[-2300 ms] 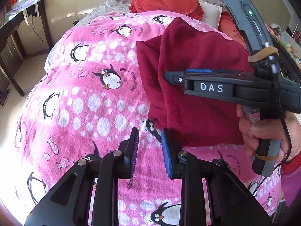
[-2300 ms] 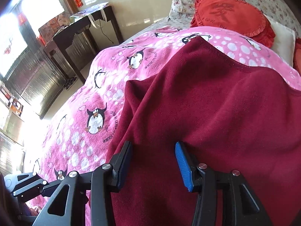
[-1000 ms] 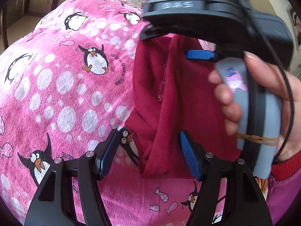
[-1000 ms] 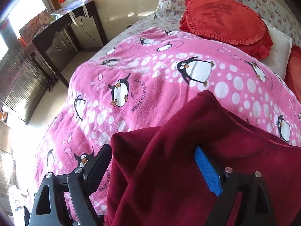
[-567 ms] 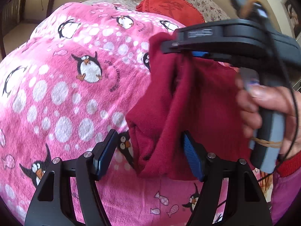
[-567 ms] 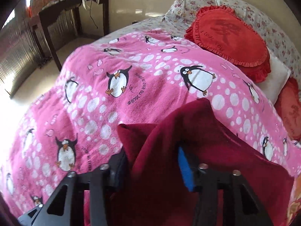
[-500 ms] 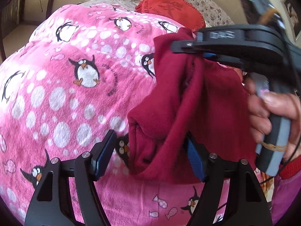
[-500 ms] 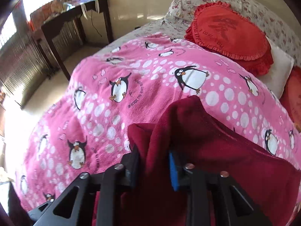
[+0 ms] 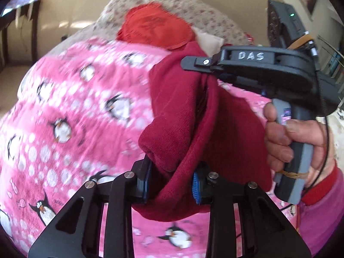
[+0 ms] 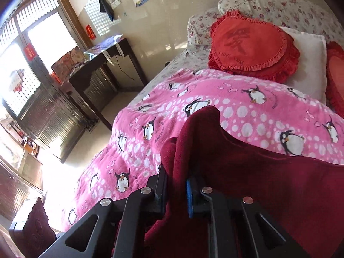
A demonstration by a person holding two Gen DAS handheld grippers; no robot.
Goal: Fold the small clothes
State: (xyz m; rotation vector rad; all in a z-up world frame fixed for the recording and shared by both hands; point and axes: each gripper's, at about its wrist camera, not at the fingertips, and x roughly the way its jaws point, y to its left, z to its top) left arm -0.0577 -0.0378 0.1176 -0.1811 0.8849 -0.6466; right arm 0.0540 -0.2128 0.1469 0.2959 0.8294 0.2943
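**Gripping a dark red garment over a penguin blanket**

Stretching under both tools is a pink blanket (image 10: 247,116) printed with penguins and white dots, covering a bed. The dark red garment (image 9: 178,116) hangs above it, bunched between the two grippers. The left gripper (image 9: 171,185) has just been closing, and its blue pads now pinch a thick fold of the cloth near its lower end. The right gripper (image 10: 176,185) has also just closed, clamping a narrower ridge of the same garment; in the left view it sits up and to the right, held by a hand (image 9: 290,142) with a red cuff and pink sleeve.

Beyond the right gripper, at the head of the bed, a red heart-shaped cushion (image 10: 251,45) with a frill leans on a white pillow (image 10: 309,64) and floral pillows (image 10: 279,6). Off to its left a dark wooden desk (image 10: 103,64) stands against a cream wall, with bright latticed windows (image 10: 32,49) further left. The floor beside the bed is pale and sunlit.
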